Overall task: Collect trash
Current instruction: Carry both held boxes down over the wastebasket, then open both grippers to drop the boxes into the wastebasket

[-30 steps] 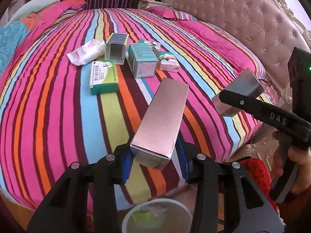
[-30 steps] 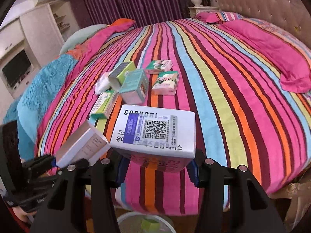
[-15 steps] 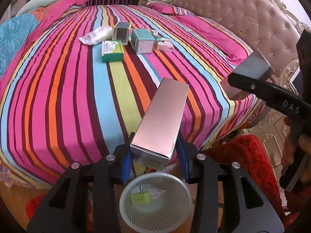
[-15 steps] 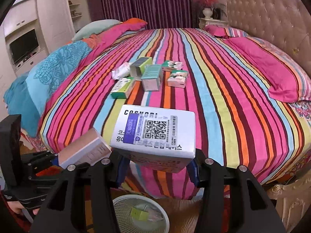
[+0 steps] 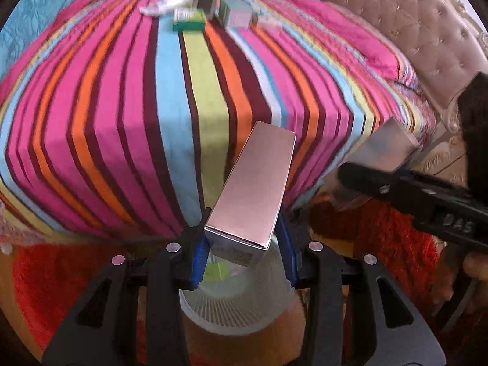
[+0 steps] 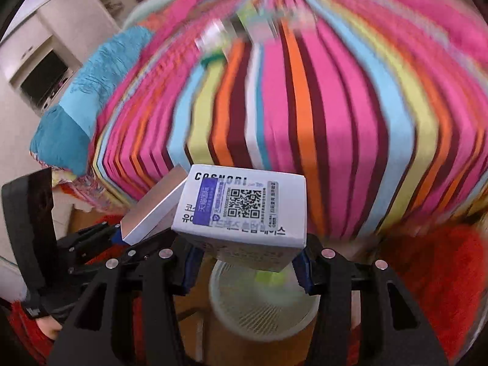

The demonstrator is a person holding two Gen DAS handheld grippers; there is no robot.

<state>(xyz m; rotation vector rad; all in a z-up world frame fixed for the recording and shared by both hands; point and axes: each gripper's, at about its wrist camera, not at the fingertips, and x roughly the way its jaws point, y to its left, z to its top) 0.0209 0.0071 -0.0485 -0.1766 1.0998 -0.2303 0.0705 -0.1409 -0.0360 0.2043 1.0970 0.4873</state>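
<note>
My left gripper (image 5: pixel 244 253) is shut on a long pink box (image 5: pixel 253 189), held above a white ribbed trash bin (image 5: pixel 238 302) on the floor by the bed. My right gripper (image 6: pixel 247 262) is shut on a white Cosnori box (image 6: pixel 244 210) with a QR code, above the same bin (image 6: pixel 262 308). The bin holds a green item (image 6: pixel 268 277). The right gripper and its box (image 5: pixel 384 149) show at the right of the left wrist view. The left gripper's box (image 6: pixel 152 210) shows at the left of the right wrist view.
Several more boxes and a white packet (image 5: pixel 164 4) lie far back on the striped bed (image 5: pixel 122 106). A red rug (image 5: pixel 390 244) covers the floor around the bin. A tufted headboard (image 5: pixel 396 9) stands at the right. White cabinets (image 6: pixel 55 45) stand at the left.
Both grippers have pulled back off the bed and dropped lower with their boxes. The bin now sits larger and right under both of them. The view is blurred by motion.
</note>
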